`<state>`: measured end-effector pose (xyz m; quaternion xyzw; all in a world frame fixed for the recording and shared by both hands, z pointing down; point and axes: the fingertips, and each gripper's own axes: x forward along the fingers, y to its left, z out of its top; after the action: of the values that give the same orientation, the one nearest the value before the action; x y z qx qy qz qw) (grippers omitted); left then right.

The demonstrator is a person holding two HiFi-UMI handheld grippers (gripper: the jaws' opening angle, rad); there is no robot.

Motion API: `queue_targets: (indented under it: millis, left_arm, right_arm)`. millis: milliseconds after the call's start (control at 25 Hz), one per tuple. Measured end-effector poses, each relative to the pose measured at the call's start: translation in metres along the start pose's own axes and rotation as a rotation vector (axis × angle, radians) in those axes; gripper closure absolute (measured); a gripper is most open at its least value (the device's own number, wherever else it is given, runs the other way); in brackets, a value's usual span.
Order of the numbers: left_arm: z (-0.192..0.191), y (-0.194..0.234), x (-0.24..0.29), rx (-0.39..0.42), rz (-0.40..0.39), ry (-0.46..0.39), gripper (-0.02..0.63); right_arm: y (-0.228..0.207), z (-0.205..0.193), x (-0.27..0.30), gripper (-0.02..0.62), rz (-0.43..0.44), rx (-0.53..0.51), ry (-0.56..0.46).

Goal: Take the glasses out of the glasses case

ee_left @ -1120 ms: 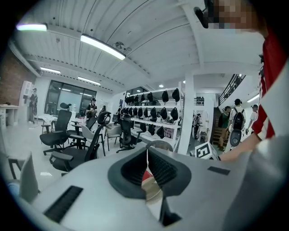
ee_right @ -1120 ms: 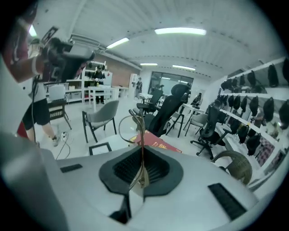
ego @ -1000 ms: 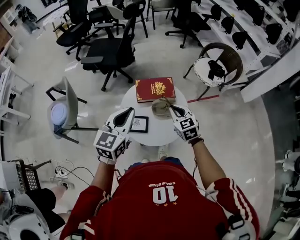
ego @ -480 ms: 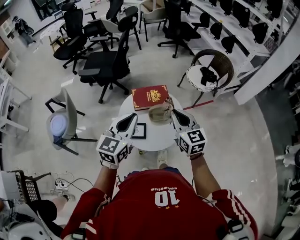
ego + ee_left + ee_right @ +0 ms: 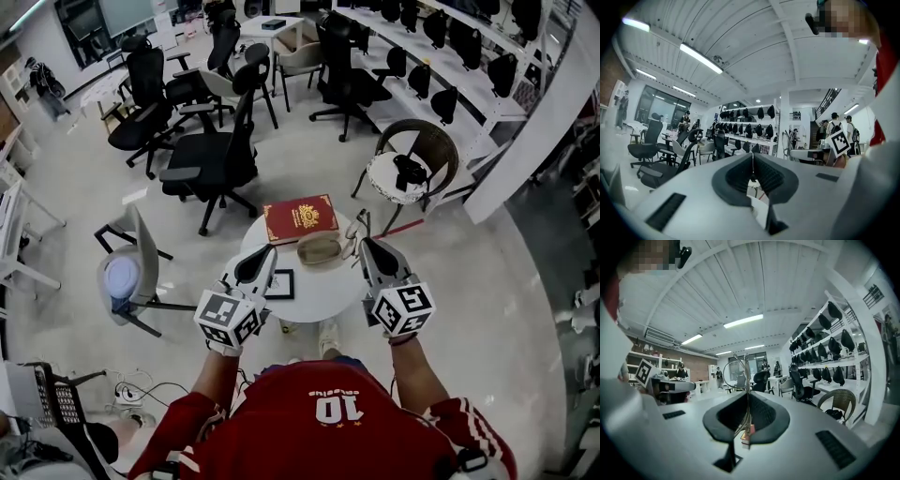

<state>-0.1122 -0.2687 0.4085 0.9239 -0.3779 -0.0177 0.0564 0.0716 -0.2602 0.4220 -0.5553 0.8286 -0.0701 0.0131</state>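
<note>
On the round white table [image 5: 323, 289] lies the tan glasses case [image 5: 321, 249], in front of a red book. My right gripper [image 5: 366, 246] is lifted just to the right of the case, shut on the thin wire glasses [image 5: 355, 227]. In the right gripper view the glasses [image 5: 734, 376] stand up between the closed jaws of that gripper [image 5: 747, 401], one round lens above them. My left gripper [image 5: 267, 253] hovers over the table's left side. In the left gripper view its jaws [image 5: 752, 164] meet with nothing between them.
The red book [image 5: 300, 217] lies at the table's far edge, and a small black picture frame [image 5: 279, 283] at its left. A grey-white chair [image 5: 127, 267], black office chairs [image 5: 211, 159] and a wicker chair [image 5: 417, 155] surround the table.
Both grippers have risen and drawn back toward the person. The right gripper has left the case's edge, carrying the glasses up with it.
</note>
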Motion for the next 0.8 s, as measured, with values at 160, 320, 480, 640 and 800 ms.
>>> queue_targets:
  millis: [160, 320, 480, 640, 800]
  left_arm:
    - [0.006, 0.006, -0.005, 0.026, 0.036, 0.001, 0.592]
    - [0.011, 0.012, -0.011, 0.018, 0.054, -0.008, 0.592]
    - [0.011, 0.015, -0.015, 0.021, 0.062, -0.003, 0.592]
    - [0.010, 0.013, -0.018, 0.026, 0.063, 0.000, 0.592]
    - [0.011, 0.014, -0.018, 0.031, 0.074, -0.001, 0.592]
  right_arm:
    - [-0.006, 0.007, -0.008, 0.569, -0.053, -0.008, -0.024]
    - [-0.006, 0.009, -0.013, 0.569, -0.070, 0.009, -0.042]
    - [-0.004, 0.010, -0.015, 0.569, -0.076, 0.025, -0.051]
    - [-0.003, 0.010, -0.018, 0.569, -0.085, 0.025, -0.056]
    - [-0.006, 0.012, -0.020, 0.569, -0.098, 0.023, -0.070]
